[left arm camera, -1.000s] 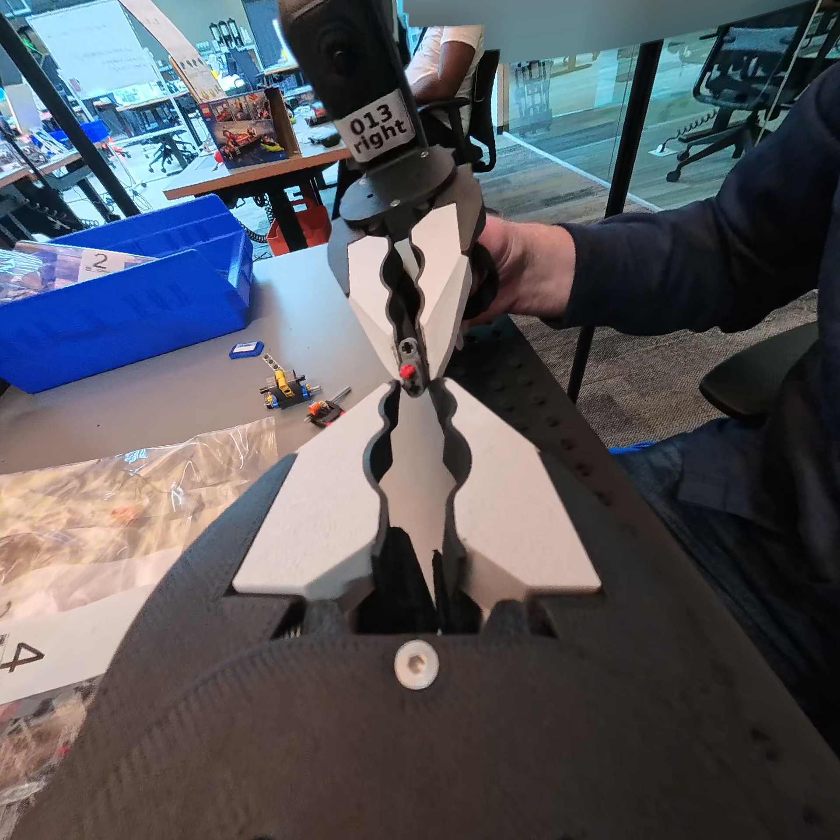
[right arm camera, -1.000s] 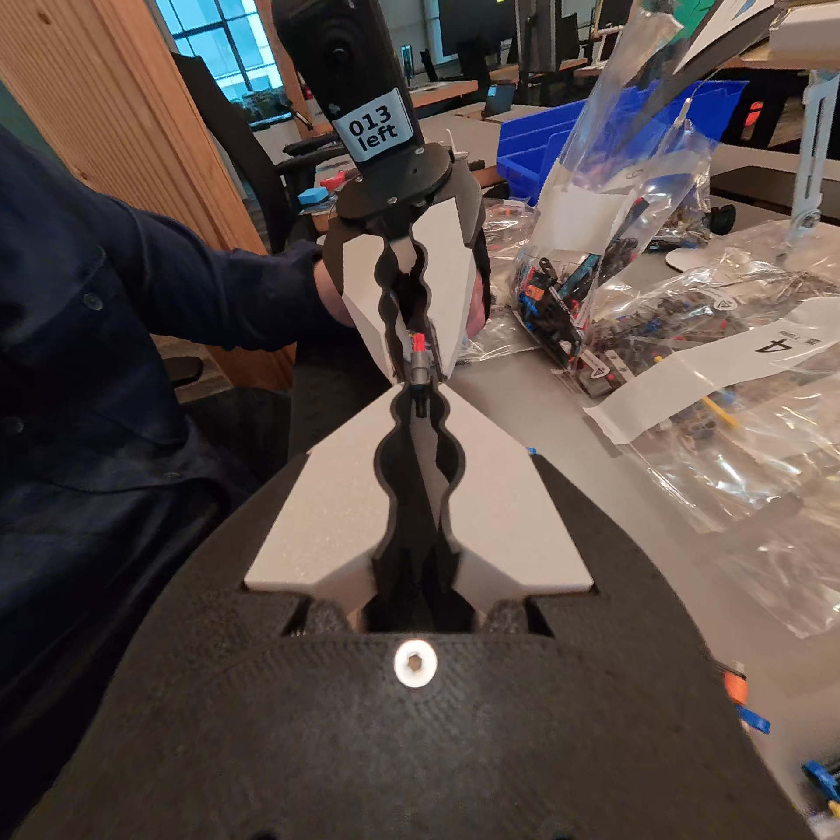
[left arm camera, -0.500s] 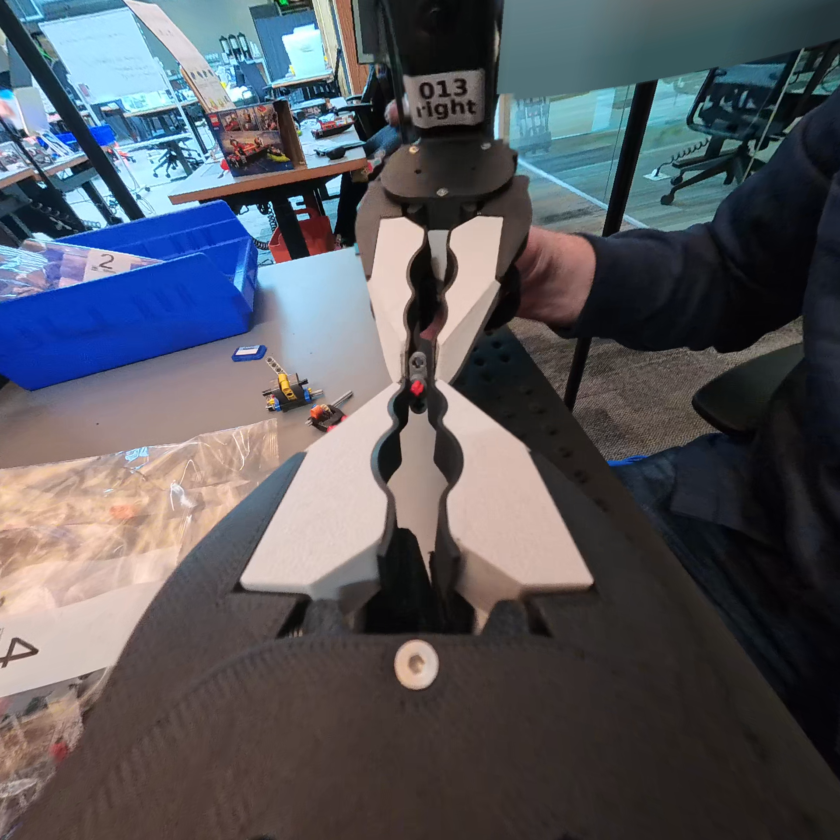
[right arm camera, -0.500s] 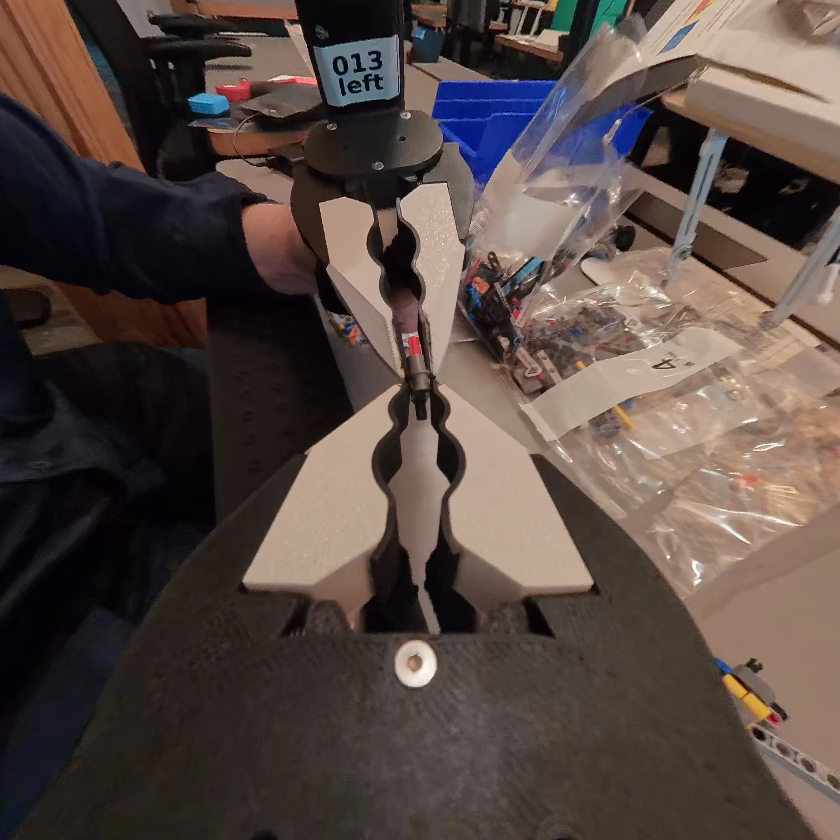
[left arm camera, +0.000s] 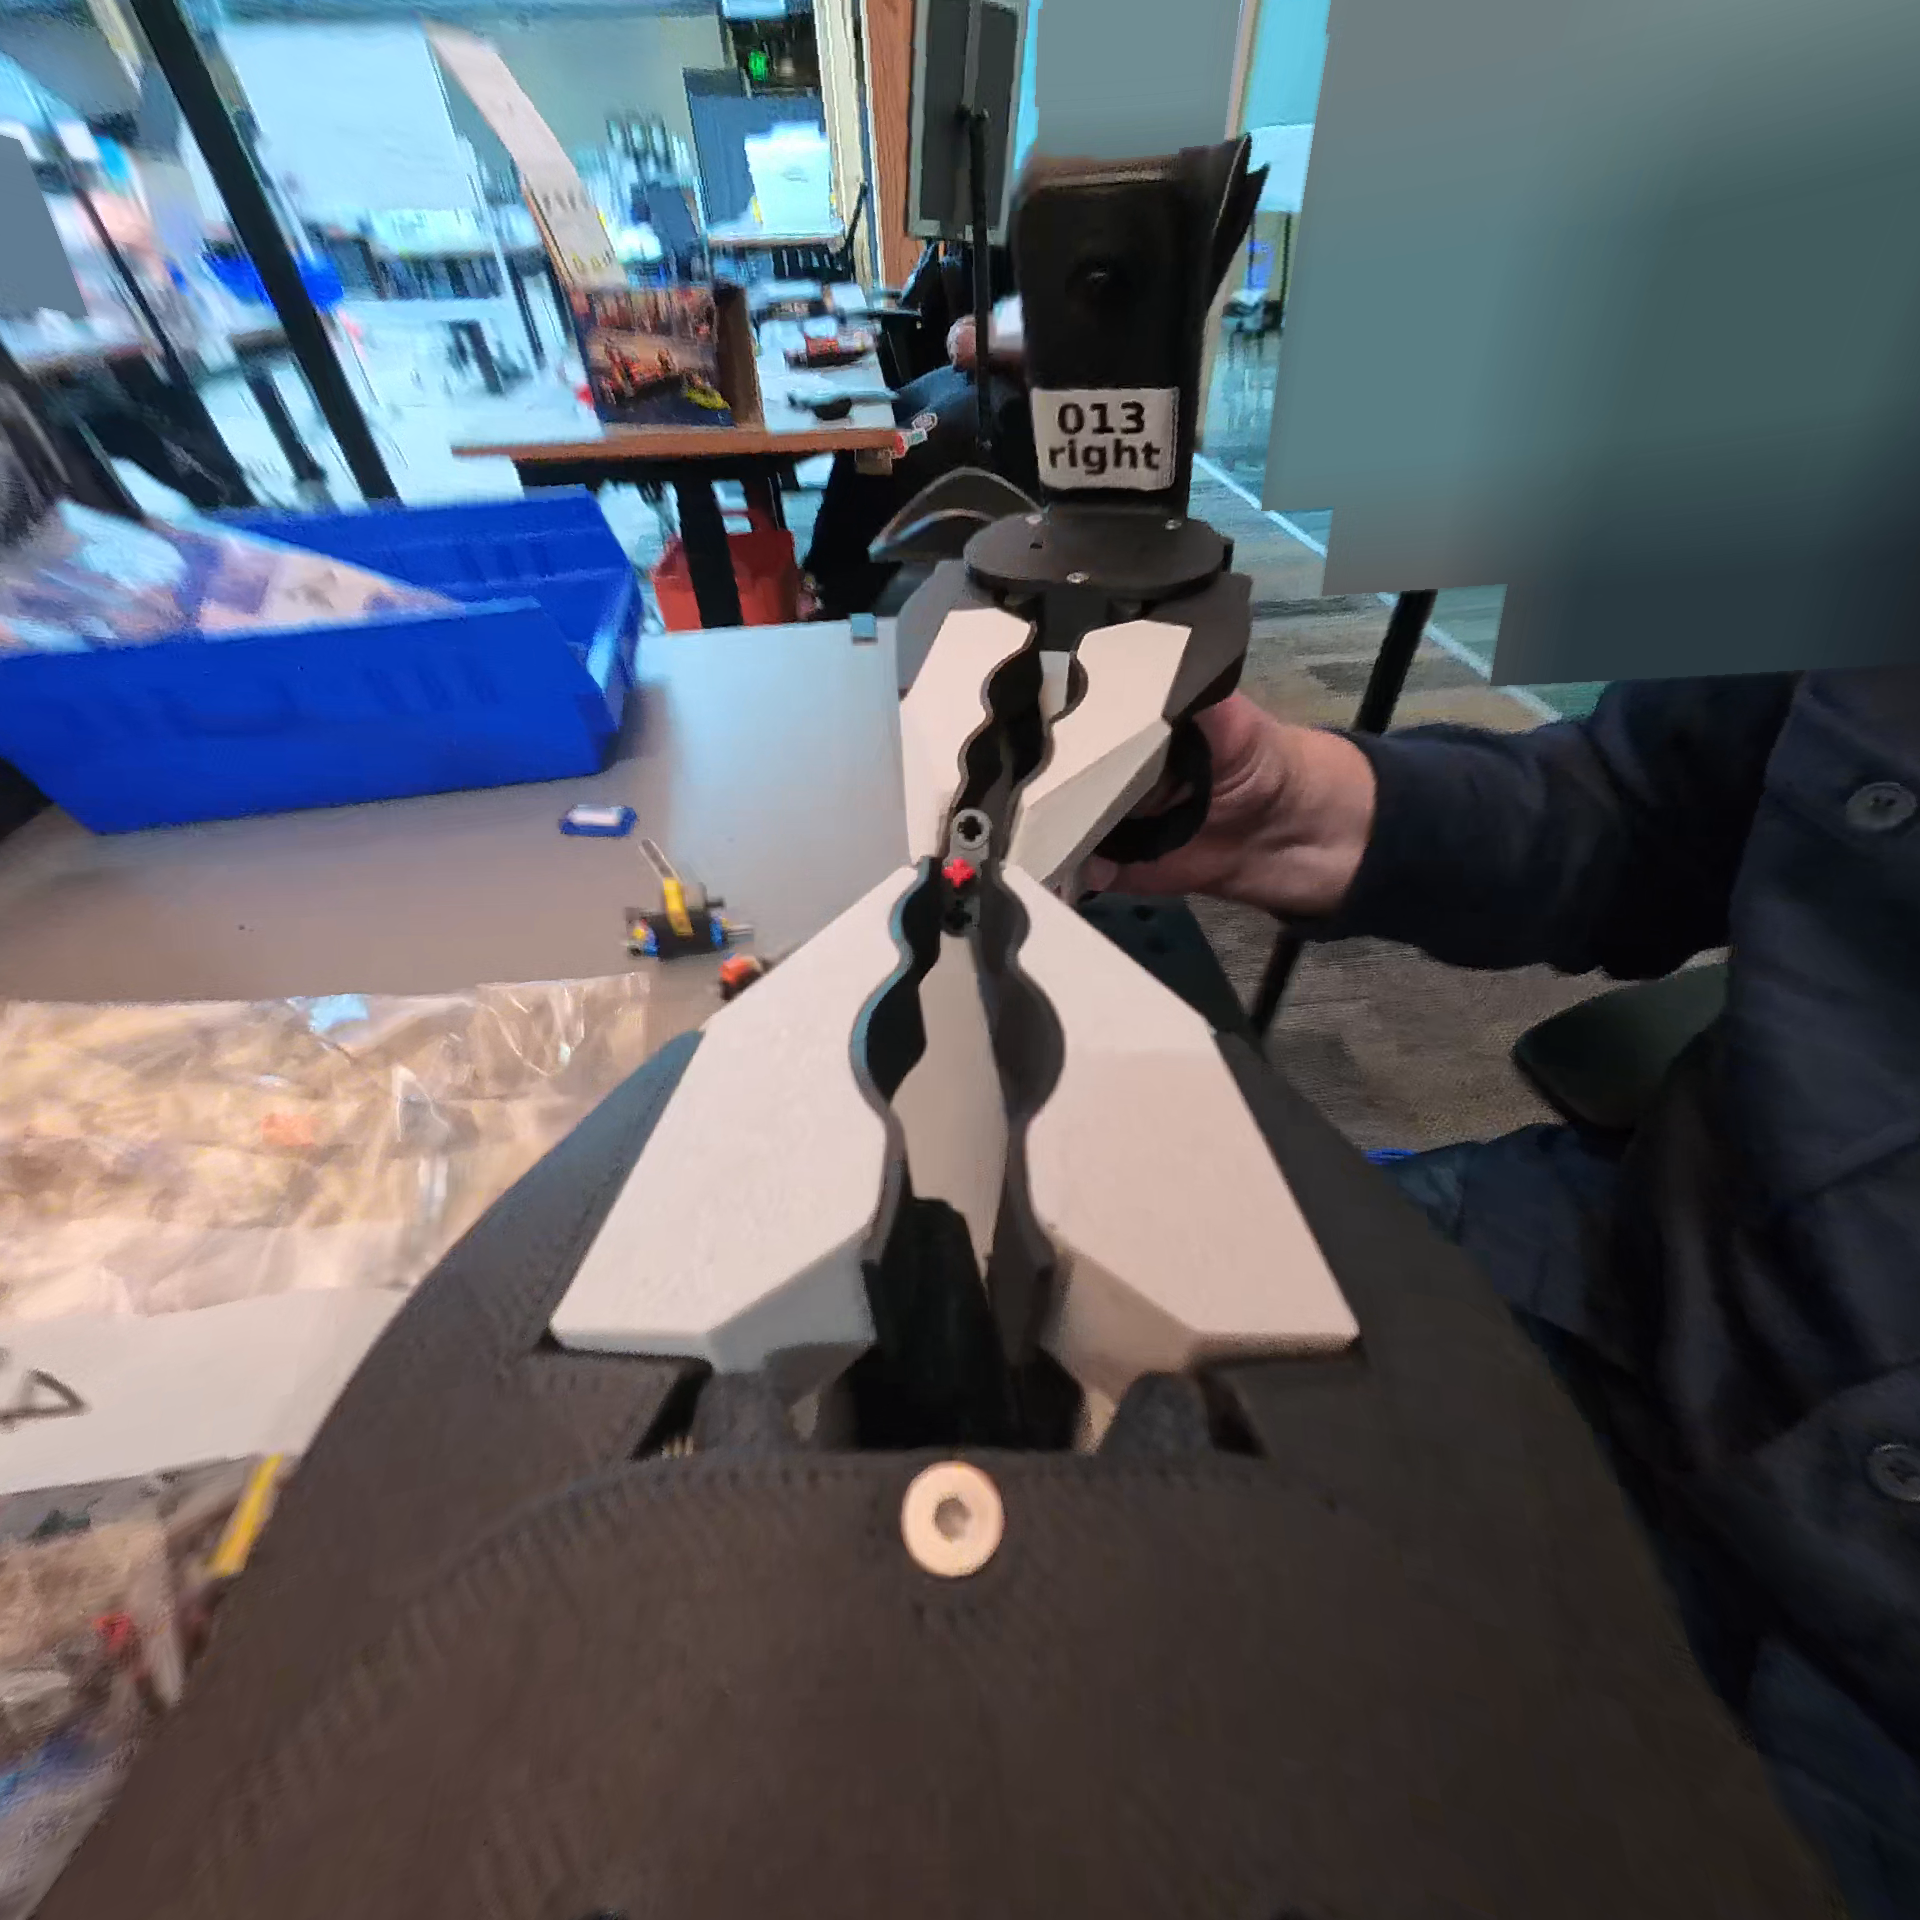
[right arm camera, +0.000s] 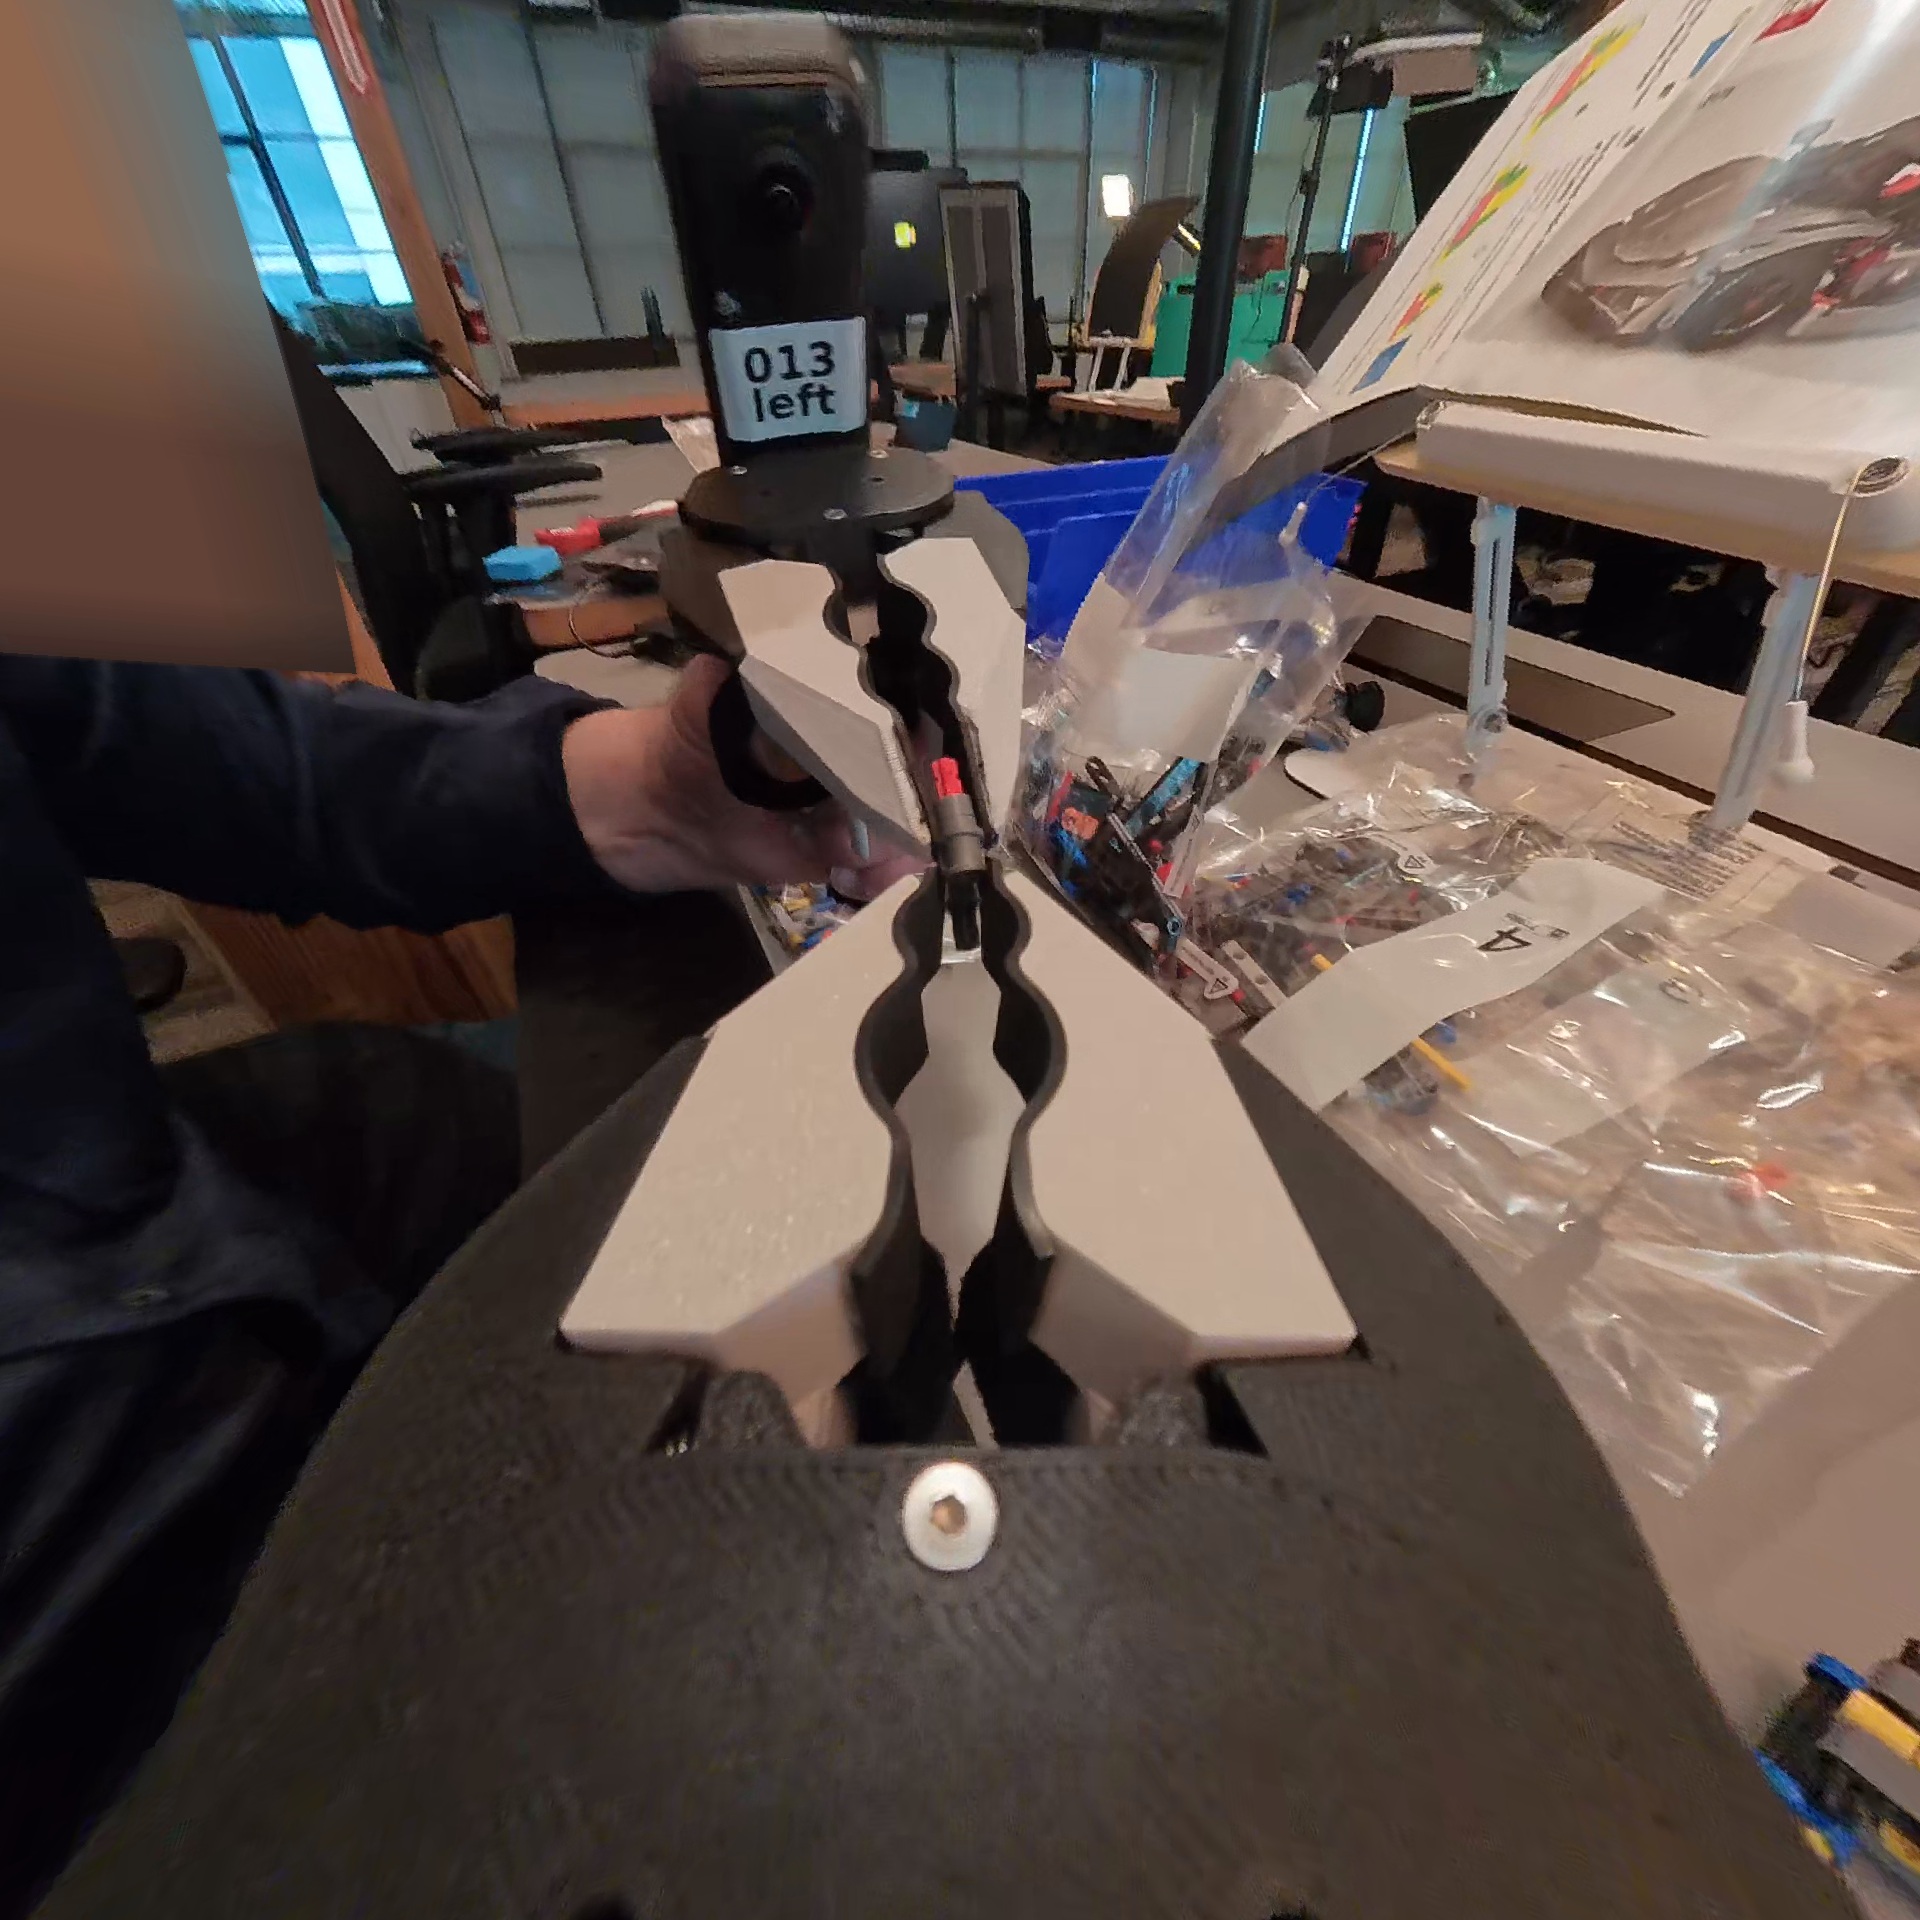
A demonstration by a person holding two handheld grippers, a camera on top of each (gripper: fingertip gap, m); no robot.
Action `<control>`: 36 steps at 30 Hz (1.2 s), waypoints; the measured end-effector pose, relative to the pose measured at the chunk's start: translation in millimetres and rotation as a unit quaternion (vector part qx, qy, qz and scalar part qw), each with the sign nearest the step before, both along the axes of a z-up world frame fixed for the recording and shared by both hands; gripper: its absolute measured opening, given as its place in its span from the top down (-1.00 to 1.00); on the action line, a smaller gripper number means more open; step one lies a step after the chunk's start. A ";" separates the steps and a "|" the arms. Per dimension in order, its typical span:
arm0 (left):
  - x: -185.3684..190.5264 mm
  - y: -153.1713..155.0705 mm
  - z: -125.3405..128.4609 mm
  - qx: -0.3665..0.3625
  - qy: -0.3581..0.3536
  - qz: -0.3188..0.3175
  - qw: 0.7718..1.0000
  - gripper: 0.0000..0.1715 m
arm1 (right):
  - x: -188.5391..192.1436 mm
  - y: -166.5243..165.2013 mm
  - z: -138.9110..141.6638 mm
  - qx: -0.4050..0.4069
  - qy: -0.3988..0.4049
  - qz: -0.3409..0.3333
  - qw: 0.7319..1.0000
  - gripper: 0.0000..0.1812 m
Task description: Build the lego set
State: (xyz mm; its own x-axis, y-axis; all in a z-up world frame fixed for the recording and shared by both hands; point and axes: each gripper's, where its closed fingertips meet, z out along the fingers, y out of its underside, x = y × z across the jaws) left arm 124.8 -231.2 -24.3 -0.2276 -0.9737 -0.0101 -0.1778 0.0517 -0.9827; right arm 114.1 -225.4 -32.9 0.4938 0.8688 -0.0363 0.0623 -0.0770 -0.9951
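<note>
Lego connector pieces [left arm camera: 961, 868] meet tip to tip at frame centre, grey sleeve now tilted off-axis, with left hand-held gripper [left arm camera: 958, 914] and right hand-held gripper [right arm camera: 961, 914] each clamped on one end, so mating looks unfinished.

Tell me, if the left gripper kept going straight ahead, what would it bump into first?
Most likely the right gripper. The left gripper points tip to tip at it, joined by the small grey and red lego piece pinched between them, so there looks to be almost no free space ahead.
</note>
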 end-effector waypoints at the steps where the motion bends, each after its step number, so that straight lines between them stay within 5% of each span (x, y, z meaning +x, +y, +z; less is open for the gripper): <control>1: 0.0 1.0 -0.7 -0.028 0.019 0.000 0.999 0.91 | -0.1 1.0 -0.2 -0.003 0.003 -0.001 1.000 0.95; 11: 1.3 1.8 -8.3 0.019 0.004 -0.007 1.000 0.91 | 1.7 3.6 -7.9 -0.004 -0.044 -0.016 0.999 0.94; 14: 1.7 1.2 -17.8 0.108 -0.001 -0.006 0.994 0.91 | 3.1 3.7 -17.5 0.005 -0.104 -0.033 0.994 0.93; 22: -1.4 2.3 -43.0 0.164 0.049 0.000 0.985 0.91 | 3.6 6.4 -41.3 0.053 -0.272 -0.112 0.954 0.93; 29: -5.9 14.6 -26.6 0.150 0.012 0.037 0.988 0.92 | 16.5 8.0 -34.1 0.042 -0.242 -0.124 0.961 0.88; 36: -3.1 19.3 -33.8 0.146 0.015 0.049 0.988 0.92 | 24.4 4.6 2.6 0.045 -0.156 -0.098 0.982 0.36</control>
